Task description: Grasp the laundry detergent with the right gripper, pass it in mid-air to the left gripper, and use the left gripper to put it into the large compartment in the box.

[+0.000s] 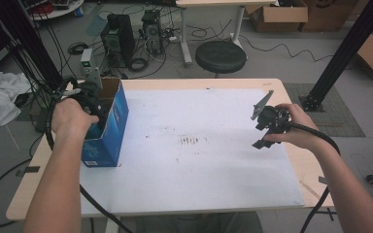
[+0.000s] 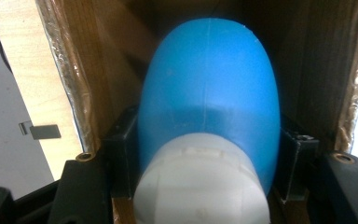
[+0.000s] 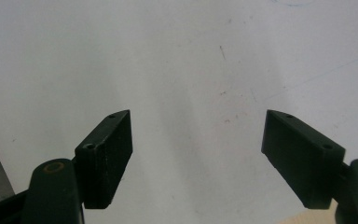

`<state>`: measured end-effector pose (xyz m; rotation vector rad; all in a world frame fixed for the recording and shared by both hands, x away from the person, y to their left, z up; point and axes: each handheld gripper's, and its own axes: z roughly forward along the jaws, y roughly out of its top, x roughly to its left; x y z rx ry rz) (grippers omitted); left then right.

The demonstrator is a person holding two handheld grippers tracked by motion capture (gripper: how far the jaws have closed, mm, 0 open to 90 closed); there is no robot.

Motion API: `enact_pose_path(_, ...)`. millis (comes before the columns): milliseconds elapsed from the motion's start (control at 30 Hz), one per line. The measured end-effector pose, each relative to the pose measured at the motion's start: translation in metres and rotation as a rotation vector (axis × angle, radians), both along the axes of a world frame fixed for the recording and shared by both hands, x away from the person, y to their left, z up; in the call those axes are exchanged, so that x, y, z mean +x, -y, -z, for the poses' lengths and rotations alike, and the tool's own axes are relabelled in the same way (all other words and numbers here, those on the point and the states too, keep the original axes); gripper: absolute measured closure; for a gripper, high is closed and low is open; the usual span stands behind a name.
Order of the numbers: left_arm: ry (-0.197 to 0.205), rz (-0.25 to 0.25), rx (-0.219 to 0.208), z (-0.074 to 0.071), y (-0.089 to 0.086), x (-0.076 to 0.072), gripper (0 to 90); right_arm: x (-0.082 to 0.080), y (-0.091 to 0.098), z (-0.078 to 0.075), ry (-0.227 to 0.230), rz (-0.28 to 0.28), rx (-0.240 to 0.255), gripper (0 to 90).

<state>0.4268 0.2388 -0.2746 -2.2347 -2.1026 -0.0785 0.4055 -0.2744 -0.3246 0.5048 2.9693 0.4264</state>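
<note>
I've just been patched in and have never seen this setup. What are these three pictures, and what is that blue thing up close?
A person at a table holds a two-jaw tool in each hand. The high view looks down on the table; each other picture comes from a camera riding on one tool. The left tool is inside an open blue cardboard box, its jaws shut on a blue egg-shaped object with a white end. The right tool is open, holding nothing, over the white sheet covering the table.

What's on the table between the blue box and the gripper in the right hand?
Nothing: in the high view, bare white sheet separates the blue box from the right gripper.
</note>
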Motion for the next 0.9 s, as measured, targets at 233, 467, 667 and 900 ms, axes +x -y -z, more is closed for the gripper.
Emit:
enact_pose_path(233, 0.0, 0.022, 0.004, 0.0007, 0.0023, -0.0008, 38.3, -0.0008, 0.0013, 0.0006, -0.002, 0.003, 0.0, 24.8)
enact_pose_path(467, 0.003, 0.019, 0.001, 0.0008, 0.0022, -0.002, 38.2, -0.001, 0.0021, 0.0006, -0.002, 0.005, -0.003, 24.8)
enact_pose_path(667, 0.003, 0.018, -0.004, 0.0006, 0.0005, -0.0024, 38.0, -0.0006, 0.0013, 0.0006, -0.002, 0.005, -0.014, 24.8)
enact_pose_path(900, 0.002, 0.02, -0.004, 0.0006, 0.0014, -0.0019, 38.0, -0.0005, -0.0001, 0.0004, 0.0, 0.004, -0.016, 24.9)
